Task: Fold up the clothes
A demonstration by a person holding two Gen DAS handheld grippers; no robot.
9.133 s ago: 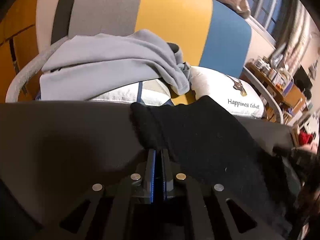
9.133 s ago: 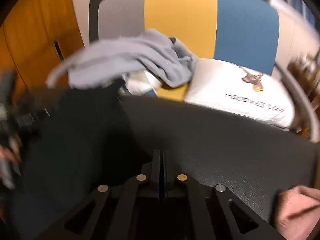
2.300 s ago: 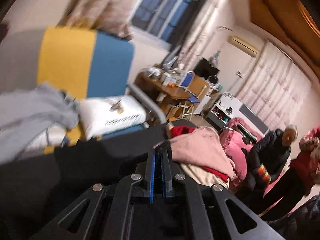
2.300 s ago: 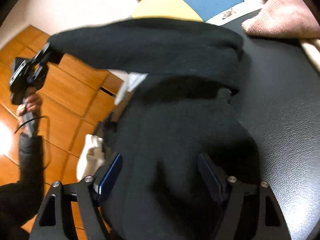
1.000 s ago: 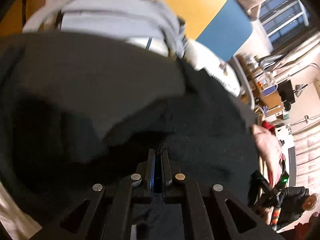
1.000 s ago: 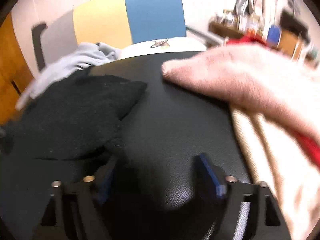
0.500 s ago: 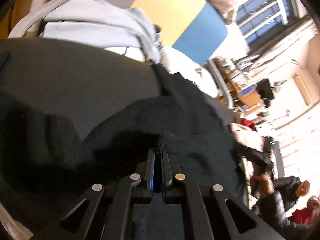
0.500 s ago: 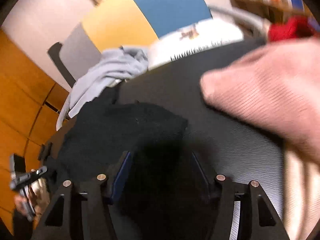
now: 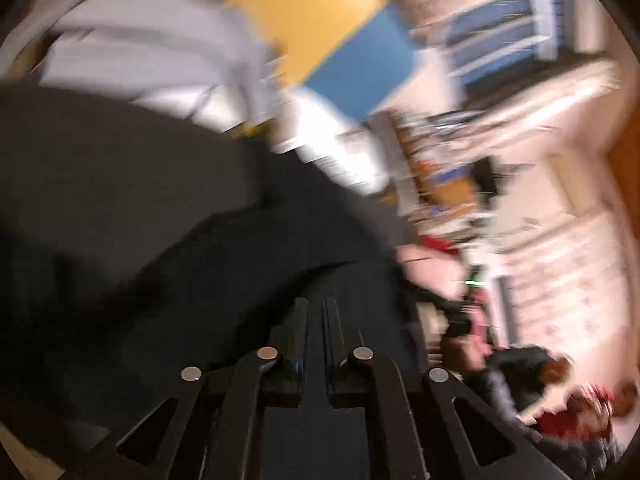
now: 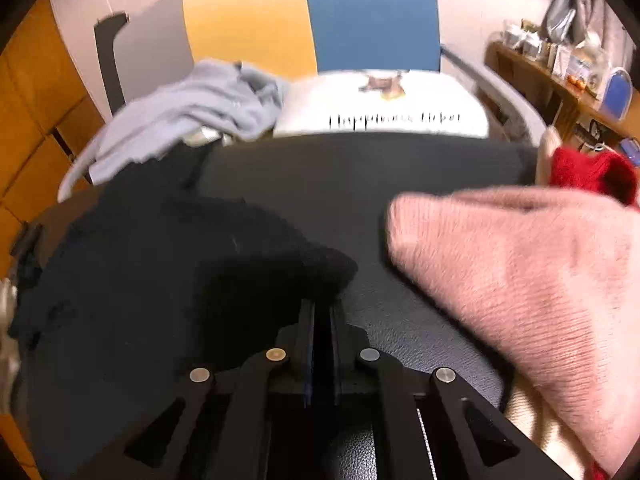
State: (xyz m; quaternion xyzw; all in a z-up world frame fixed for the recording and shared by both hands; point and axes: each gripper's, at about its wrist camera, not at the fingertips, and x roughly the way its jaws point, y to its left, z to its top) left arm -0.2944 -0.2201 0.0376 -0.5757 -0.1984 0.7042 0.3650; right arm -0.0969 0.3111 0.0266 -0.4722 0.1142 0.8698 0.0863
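Note:
A black garment (image 10: 168, 264) lies spread on the black leather surface (image 10: 360, 168). One folded corner of it sits right at the tips of my right gripper (image 10: 322, 308), which is shut on that corner. In the blurred left wrist view, the black garment (image 9: 240, 264) drapes across the front of my left gripper (image 9: 316, 308). Its fingers are pressed almost together with dark cloth at the tips.
A pink knit garment (image 10: 520, 272) covers the right side, with a red one (image 10: 588, 168) behind it. A grey garment (image 10: 192, 108) and a white printed pillow (image 10: 380, 108) lie against the yellow-and-blue headboard (image 10: 312, 20). A cluttered desk (image 10: 560, 80) stands far right. People (image 9: 520, 364) stand beyond the bed.
My right gripper was open over the black garment and has shut on its corner. The left gripper, still shut, has swung right and the view is motion-blurred.

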